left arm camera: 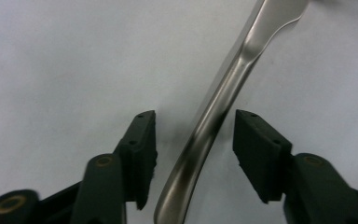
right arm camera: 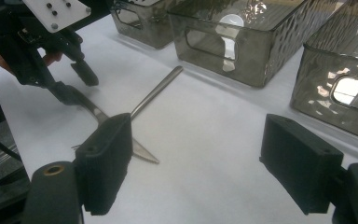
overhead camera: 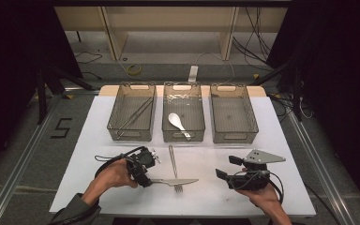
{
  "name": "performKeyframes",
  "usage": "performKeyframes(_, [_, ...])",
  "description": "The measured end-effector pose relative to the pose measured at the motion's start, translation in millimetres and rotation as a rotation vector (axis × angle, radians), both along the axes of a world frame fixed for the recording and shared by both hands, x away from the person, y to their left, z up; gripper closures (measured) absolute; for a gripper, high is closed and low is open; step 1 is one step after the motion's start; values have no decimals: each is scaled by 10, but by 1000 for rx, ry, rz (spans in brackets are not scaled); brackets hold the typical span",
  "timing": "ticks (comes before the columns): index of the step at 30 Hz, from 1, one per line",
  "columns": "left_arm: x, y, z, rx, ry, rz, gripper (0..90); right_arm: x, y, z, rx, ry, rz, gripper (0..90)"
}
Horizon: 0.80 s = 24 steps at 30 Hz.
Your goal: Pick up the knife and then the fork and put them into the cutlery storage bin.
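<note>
The left gripper (left arm camera: pixel 193 140) sits low at the near left of the white table (overhead camera: pixel 262 140) with its jaws parted around the handle of the butter knife (left arm camera: pixel 214 116); a gap shows on each side of the steel, so nothing is clamped yet. The handle runs slantwise between the pads (left arm camera: pixel 142 140), nearer the right one, so squaring the jaws to it before closing should keep the knife from pivoting. Its blade lies across the tines of the fork (overhead camera: pixel 173 164), so a straight lift is likely needed to avoid dragging the fork along. The right gripper (overhead camera: pixel 229 166) rests at the near right, jaws wide apart and empty, well clear of both. Farther back stand three clear bins: the left bin (overhead camera: pixel 115 110) holds chopsticks (overhead camera: pixel 136 115), the middle bin (overhead camera: pixel 166 112) a white spoon (overhead camera: pixel 176 122), and the right bin (overhead camera: pixel 251 115) looks empty, a probable home for the knife.
</note>
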State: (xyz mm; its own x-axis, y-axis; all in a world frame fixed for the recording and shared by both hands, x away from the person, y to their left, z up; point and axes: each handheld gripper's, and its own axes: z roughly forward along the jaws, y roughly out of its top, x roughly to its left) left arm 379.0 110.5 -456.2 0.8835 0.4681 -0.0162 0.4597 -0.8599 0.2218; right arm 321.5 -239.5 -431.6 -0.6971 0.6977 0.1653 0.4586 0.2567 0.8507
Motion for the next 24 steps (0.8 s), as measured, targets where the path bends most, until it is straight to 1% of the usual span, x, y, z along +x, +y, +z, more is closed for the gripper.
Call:
performKeyframes(2, [-8,-8,-5,-5,6,-6,550,1,-1,0,1,0,-1,259])
performKeyframes(4, [-8,-13,-14,8,17,-24,587,0,-1,1,2,0,1,258])
performKeyframes(6, [-13,-23,-37,17,26,-31,622,0,0,0,1,1,0,258])
performKeyframes(8, [-21,-30,-43,22,17,-33,642,0,1,0,2,1,0,259])
performKeyframes(16, [-57,-75,-36,60,-4,-91,702,0,6,-1,-2,3,2,259])
performKeyframes(20, [-64,-81,-39,54,1,-103,750,0,7,-1,-1,3,2,259])
performKeyframes(23, [-71,-84,-38,52,-4,-118,761,1,8,-2,-1,3,2,259])
performKeyframes(24, [-77,-87,-33,61,-10,-137,769,0,9,-1,-1,4,1,260])
